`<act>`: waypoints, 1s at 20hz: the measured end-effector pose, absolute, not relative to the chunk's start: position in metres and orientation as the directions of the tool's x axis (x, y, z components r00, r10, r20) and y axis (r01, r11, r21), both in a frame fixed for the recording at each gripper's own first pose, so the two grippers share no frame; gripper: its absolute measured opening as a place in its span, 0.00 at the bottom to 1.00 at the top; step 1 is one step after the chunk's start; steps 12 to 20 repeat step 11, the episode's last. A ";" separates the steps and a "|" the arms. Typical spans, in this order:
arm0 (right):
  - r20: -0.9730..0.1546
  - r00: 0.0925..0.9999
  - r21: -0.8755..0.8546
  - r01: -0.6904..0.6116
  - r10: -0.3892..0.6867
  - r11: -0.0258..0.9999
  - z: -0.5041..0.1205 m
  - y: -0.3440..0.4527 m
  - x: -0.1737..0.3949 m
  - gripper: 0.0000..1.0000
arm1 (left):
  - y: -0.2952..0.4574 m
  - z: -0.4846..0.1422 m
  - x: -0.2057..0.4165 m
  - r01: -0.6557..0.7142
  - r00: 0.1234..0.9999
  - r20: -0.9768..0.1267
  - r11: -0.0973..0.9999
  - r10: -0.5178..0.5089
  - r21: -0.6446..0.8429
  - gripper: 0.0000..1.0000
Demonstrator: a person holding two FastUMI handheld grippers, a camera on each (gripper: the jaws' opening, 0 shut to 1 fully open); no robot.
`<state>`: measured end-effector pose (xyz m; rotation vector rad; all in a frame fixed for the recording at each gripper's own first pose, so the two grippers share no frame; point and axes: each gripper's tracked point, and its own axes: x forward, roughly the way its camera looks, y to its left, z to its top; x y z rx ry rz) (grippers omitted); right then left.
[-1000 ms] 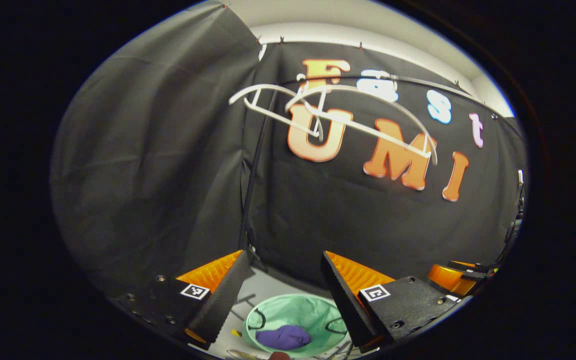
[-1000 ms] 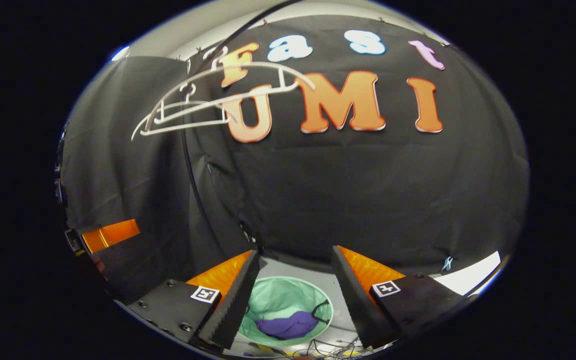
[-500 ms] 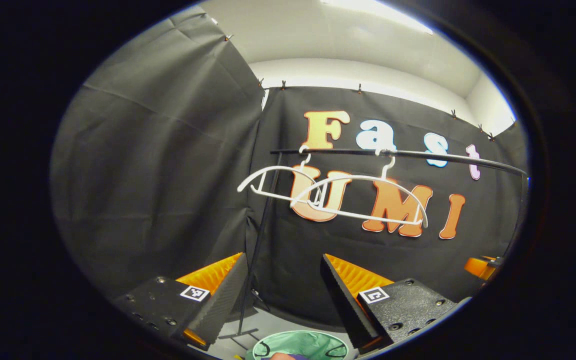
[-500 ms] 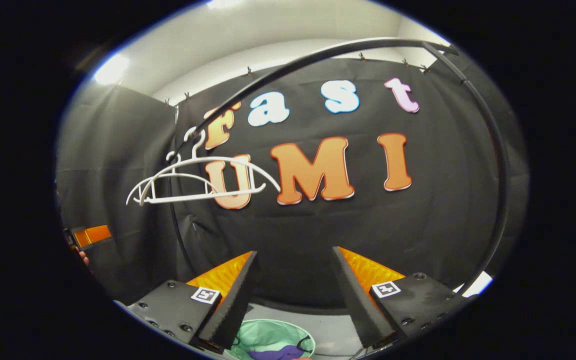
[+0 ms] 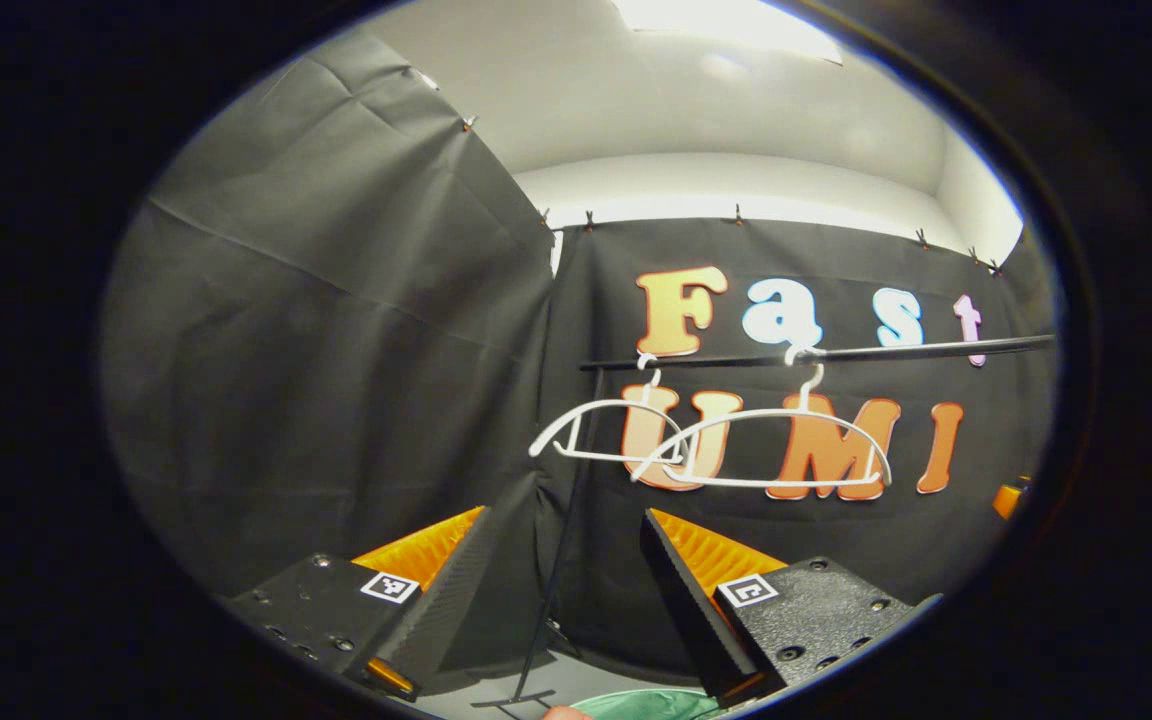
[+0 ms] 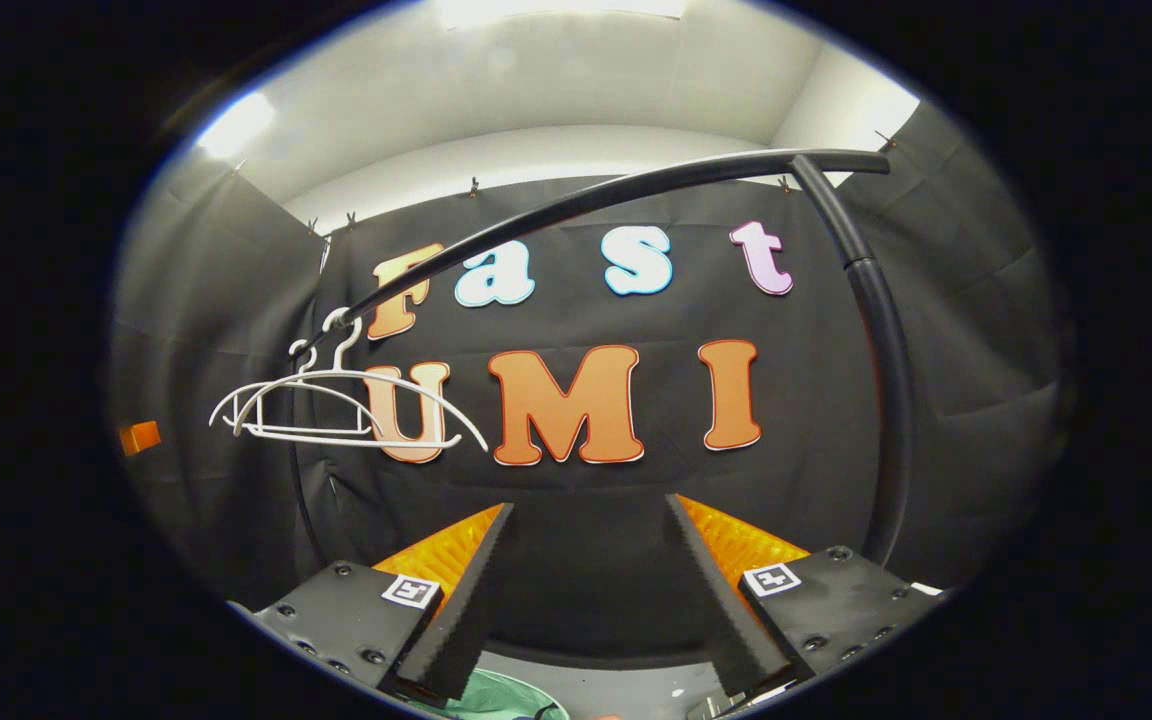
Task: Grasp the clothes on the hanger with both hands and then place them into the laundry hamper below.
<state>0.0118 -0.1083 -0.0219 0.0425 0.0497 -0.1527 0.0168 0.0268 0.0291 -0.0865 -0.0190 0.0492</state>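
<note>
Laundry hamper (image 5: 651, 706): a green sliver at the bottom edge of the left gripper view, the rest cut off; contents hidden.
Hamper in the right gripper view (image 6: 496, 697): partly behind that gripper's fingers.
Rail stand (image 5: 548, 610): foot clipped by the edge.
Orange object (image 6: 139, 437): too small to identify.

white hangers (image 5: 726, 450), black rail (image 6: 636, 190)

No readable text or labels
</note>
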 end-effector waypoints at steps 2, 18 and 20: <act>-0.048 0.988 0.041 0.150 -0.148 0.988 -0.021 -0.109 0.012 0.84 | 0.025 0.031 0.017 -0.048 0.998 0.027 0.994 0.051 -0.099 0.89; -0.029 0.989 0.028 0.146 -0.146 0.989 -0.016 -0.107 0.014 0.84 | 0.024 0.044 0.003 -0.020 0.998 0.052 0.995 0.025 -0.099 0.94; -0.029 0.989 0.028 0.146 -0.146 0.989 -0.016 -0.107 0.014 0.84 | 0.024 0.044 0.003 -0.020 0.998 0.052 0.995 0.025 -0.099 0.94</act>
